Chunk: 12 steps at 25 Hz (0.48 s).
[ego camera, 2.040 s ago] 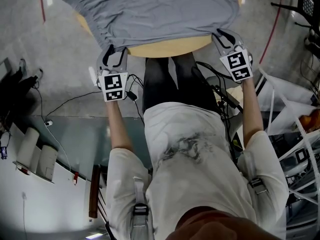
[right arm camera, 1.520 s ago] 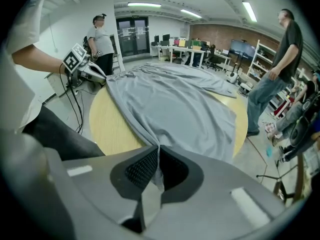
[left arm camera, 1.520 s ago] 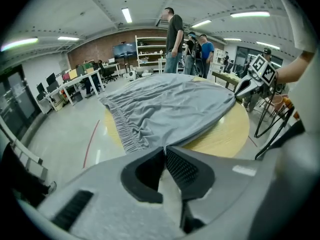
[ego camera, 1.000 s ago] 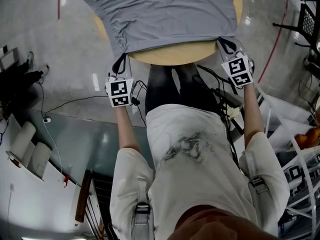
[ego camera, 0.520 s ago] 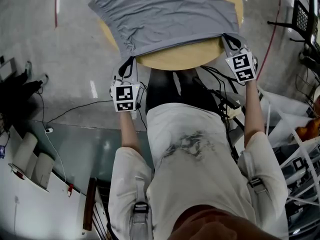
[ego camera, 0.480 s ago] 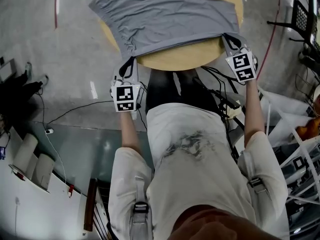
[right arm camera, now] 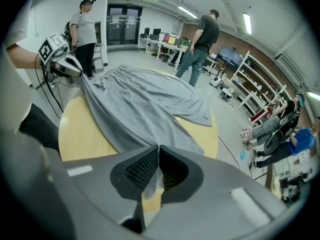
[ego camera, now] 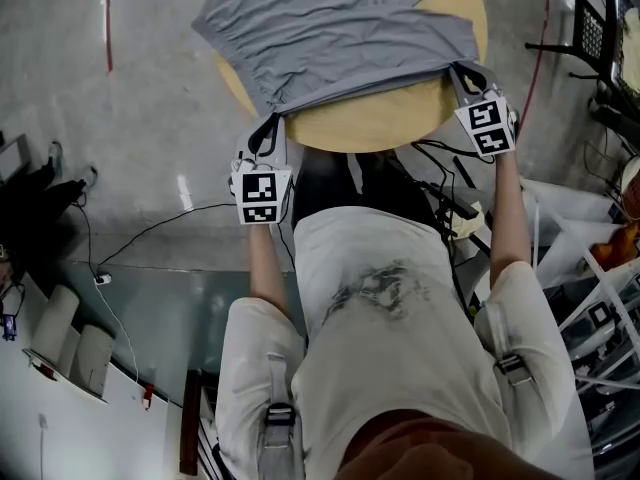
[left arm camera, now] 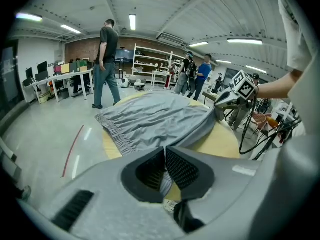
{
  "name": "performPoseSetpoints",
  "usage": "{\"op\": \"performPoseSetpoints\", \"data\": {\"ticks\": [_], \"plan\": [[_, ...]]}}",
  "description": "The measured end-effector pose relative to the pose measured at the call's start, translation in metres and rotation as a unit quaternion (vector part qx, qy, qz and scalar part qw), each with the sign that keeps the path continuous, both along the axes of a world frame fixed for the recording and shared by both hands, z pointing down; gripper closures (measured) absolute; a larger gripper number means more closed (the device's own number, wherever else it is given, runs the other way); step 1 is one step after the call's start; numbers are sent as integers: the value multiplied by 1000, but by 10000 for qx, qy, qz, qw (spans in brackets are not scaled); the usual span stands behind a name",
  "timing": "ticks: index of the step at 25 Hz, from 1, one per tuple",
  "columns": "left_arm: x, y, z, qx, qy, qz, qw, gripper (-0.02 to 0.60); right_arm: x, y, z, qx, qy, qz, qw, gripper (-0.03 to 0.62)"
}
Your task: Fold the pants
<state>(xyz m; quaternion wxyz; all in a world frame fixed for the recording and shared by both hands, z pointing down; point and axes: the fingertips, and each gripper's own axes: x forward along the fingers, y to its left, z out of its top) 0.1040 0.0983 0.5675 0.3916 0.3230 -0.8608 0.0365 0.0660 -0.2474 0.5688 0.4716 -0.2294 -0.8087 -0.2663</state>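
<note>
in the first fold, gripping the near edge of the pants (ego camera: 340, 28) spread on the round counter (ego camera: 380, 123), left tool (ego camera: 268, 131) and right tool (ego camera: 461, 72) each clamped on a corner; next, probably carrying this edge across to the far side, keeping both corners level.

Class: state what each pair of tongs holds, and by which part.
Both hold the grey pants: left tongs pinch the near waistband corner, right tongs the near corner at the leg end.

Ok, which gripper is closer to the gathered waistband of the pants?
Left. The left gripper is shut on the pants right at the near end of the waistband. The right gripper pinches the same near edge at its opposite corner.
</note>
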Motion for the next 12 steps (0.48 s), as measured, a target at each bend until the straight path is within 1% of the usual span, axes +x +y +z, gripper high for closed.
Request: {"op": "performPoseSetpoints", "data": {"ticks": [6,12], "plan": [[-18,1,-8,105,-6,-14,9999,558,-25,3,-9,98,-96,2,9999,574],[-34,4,-11,97,-6,-89,9999,558,-50,6,-11,103,-165,-110,9998,574]]}}
